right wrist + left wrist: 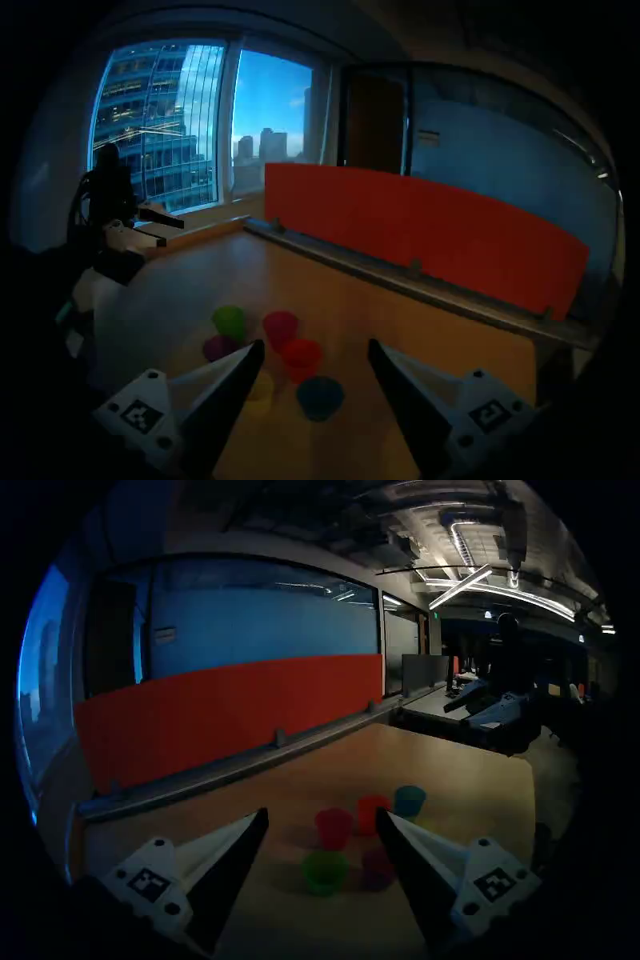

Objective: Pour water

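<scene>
Several small plastic cups stand clustered on a wooden table (480,784). In the left gripper view I see a green cup (324,872), a purple cup (376,868), a pink cup (333,828), an orange cup (372,812) and a teal cup (410,800). My left gripper (320,814) hangs open above and short of them, holding nothing. The right gripper view shows the teal cup (320,398) nearest, then the orange cup (302,358), pink cup (280,328), green cup (230,322), purple cup (218,348), and a yellow cup (260,388) partly behind a finger. My right gripper (314,344) is open and empty.
An orange divider panel (424,224) on a grey rail (240,764) borders the table's far side. The other gripper (496,708) hovers past the table's far end, with a dark figure (108,192) behind it. Windows (160,120) lie beyond.
</scene>
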`<move>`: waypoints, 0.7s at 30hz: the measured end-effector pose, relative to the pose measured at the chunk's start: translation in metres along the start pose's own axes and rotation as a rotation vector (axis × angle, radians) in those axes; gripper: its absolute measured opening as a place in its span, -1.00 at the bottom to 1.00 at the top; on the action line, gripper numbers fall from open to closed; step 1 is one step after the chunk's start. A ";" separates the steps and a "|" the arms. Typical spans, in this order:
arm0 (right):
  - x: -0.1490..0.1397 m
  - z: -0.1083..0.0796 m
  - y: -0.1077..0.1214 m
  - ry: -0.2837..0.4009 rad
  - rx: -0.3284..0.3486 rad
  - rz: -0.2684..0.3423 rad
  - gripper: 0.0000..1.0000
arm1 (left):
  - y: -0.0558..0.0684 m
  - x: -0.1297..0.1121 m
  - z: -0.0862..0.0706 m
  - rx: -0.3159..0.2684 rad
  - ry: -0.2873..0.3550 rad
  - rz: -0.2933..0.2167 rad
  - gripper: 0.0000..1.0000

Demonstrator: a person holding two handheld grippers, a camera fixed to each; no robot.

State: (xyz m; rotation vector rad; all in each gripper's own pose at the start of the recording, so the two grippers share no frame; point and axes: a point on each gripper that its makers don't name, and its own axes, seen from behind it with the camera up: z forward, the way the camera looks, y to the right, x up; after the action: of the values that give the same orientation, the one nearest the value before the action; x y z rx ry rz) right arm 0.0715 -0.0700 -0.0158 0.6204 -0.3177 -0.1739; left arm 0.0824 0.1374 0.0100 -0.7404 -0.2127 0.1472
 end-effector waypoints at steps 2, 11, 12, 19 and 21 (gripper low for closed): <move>-0.007 0.004 0.001 -0.012 0.003 0.000 1.00 | -0.002 -0.007 0.003 0.000 -0.011 0.004 0.98; -0.037 0.019 0.004 -0.060 0.018 0.007 1.00 | -0.003 -0.038 0.018 -0.016 -0.056 0.006 0.98; -0.040 0.021 0.004 -0.066 0.020 0.007 1.00 | -0.003 -0.042 0.020 -0.020 -0.060 0.004 0.98; -0.063 0.034 0.005 -0.099 0.024 0.002 1.00 | -0.002 -0.065 0.030 -0.038 -0.087 0.006 0.99; -0.069 0.038 0.005 -0.107 0.028 0.002 1.00 | -0.001 -0.072 0.032 -0.042 -0.096 0.012 0.99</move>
State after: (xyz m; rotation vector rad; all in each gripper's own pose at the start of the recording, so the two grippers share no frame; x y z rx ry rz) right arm -0.0055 -0.0693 -0.0003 0.6393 -0.4243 -0.2017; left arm 0.0050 0.1432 0.0237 -0.7767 -0.3035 0.1900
